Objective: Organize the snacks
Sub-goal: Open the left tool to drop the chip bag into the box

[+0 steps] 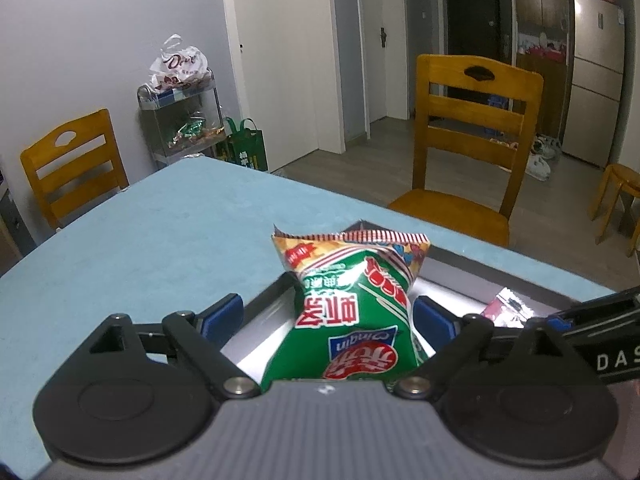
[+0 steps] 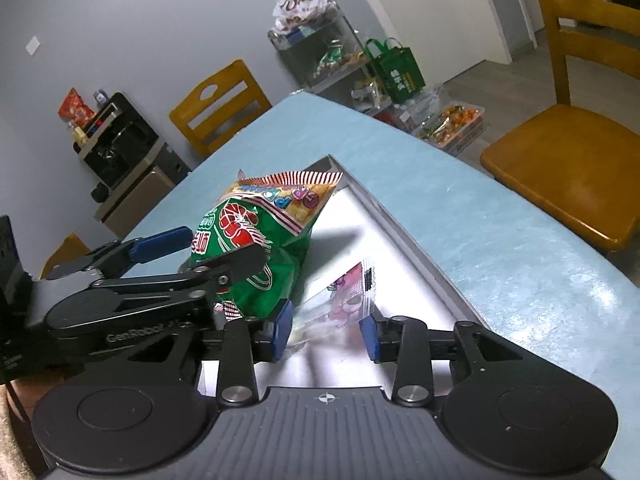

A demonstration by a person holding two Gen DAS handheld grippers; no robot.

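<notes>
I see one green snack bag (image 1: pixel 352 312), puffy with a red striped top seam, standing in the grey tray (image 1: pixel 460 276) on the blue table (image 1: pixel 152 240). One small clear pink packet (image 2: pixel 344 300) lies beside it. My left gripper (image 1: pixel 328 316) is spread wide around the bag, pads clear. My right gripper (image 2: pixel 326 330) is part open, packet between, not pinched. Two wooden chairs (image 1: pixel 472 120) beyond.
</notes>
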